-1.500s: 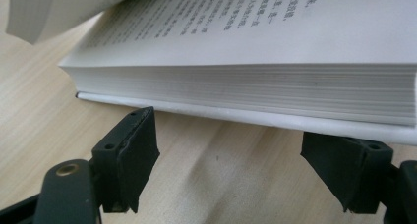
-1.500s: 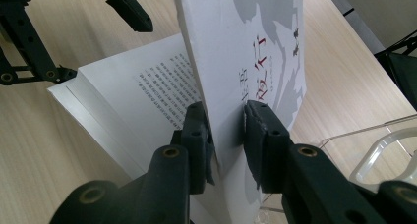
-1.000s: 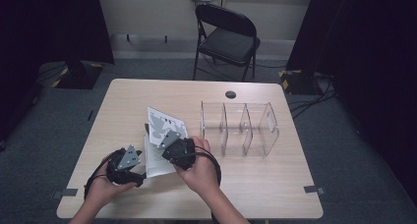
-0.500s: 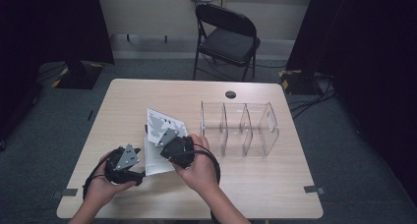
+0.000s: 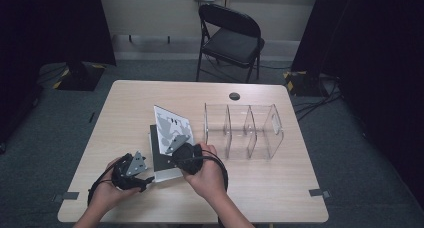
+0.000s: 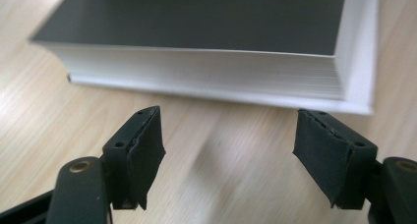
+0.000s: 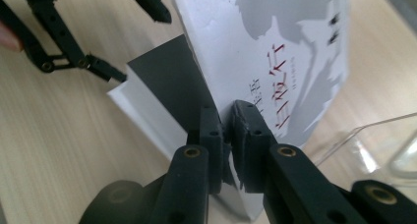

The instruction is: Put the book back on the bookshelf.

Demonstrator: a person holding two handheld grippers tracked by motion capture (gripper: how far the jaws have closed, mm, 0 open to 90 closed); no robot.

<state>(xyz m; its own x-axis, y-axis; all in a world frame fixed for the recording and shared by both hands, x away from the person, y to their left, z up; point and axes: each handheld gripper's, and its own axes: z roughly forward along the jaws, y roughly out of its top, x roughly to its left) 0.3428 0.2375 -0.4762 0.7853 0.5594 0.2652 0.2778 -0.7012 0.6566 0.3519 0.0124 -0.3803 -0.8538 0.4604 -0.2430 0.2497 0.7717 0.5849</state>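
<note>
On the table, right gripper (image 7: pixel 228 123) pinches book cover (image 7: pixel 275 52); left gripper (image 6: pixel 228 155), jaws apart, has been narrowing, holding nothing

The high view looks forward and down over the table (image 5: pixel 280 198). Each gripper view sits close behind its own jaws, facing along them; all three share the book (image 6: pixel 206 42).

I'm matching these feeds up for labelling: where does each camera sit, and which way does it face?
High view: above the person's side, facing forward and down on the table; forearms and both hands show.
Left gripper view: on the left gripper, facing the book; open jaws show.
Right gripper view: on the right gripper, jaws shut on the book's cover.
All three share the book.
</note>
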